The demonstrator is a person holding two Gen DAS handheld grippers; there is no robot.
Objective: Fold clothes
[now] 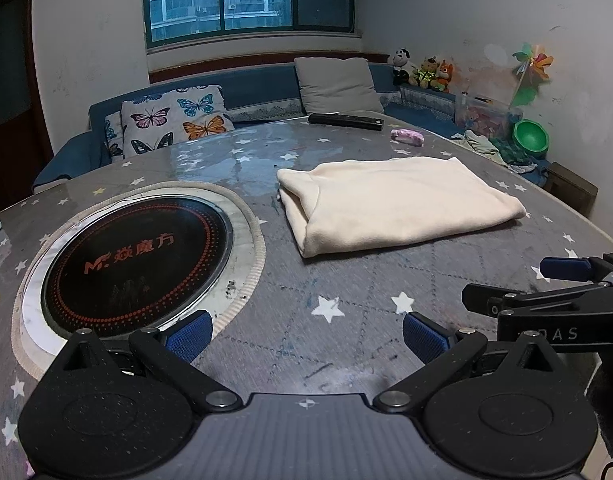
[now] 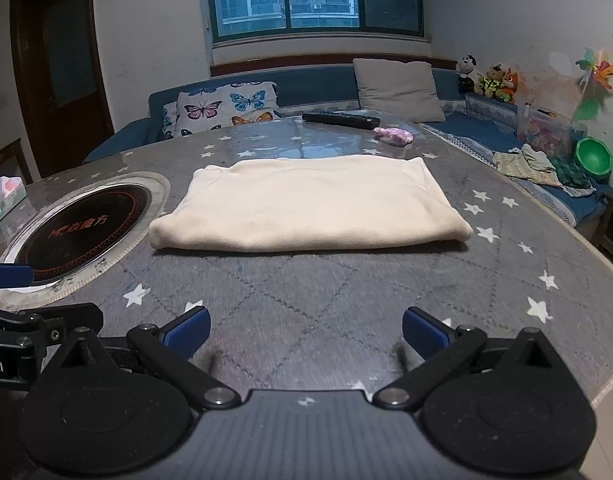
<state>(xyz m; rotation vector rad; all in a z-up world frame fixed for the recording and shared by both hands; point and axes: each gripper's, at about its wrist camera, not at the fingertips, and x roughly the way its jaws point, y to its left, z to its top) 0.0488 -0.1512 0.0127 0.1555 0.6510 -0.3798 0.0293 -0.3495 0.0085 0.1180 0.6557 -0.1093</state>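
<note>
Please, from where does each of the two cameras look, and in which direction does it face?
Left wrist: sits on the left gripper, low over the table, facing the window; open jaws show, the right gripper at its right edge, the cream garment ahead to the right.
Right wrist: sits on the right gripper, facing the same way; open jaws show, garment straight ahead.
Both share the garment, the black cooktop and the remote.

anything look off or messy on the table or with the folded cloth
The cream cloth lies folded flat on the table. Only oddities: a crumpled pink wad near the remote, and scuffed, stained marks around the cooktop.
</note>
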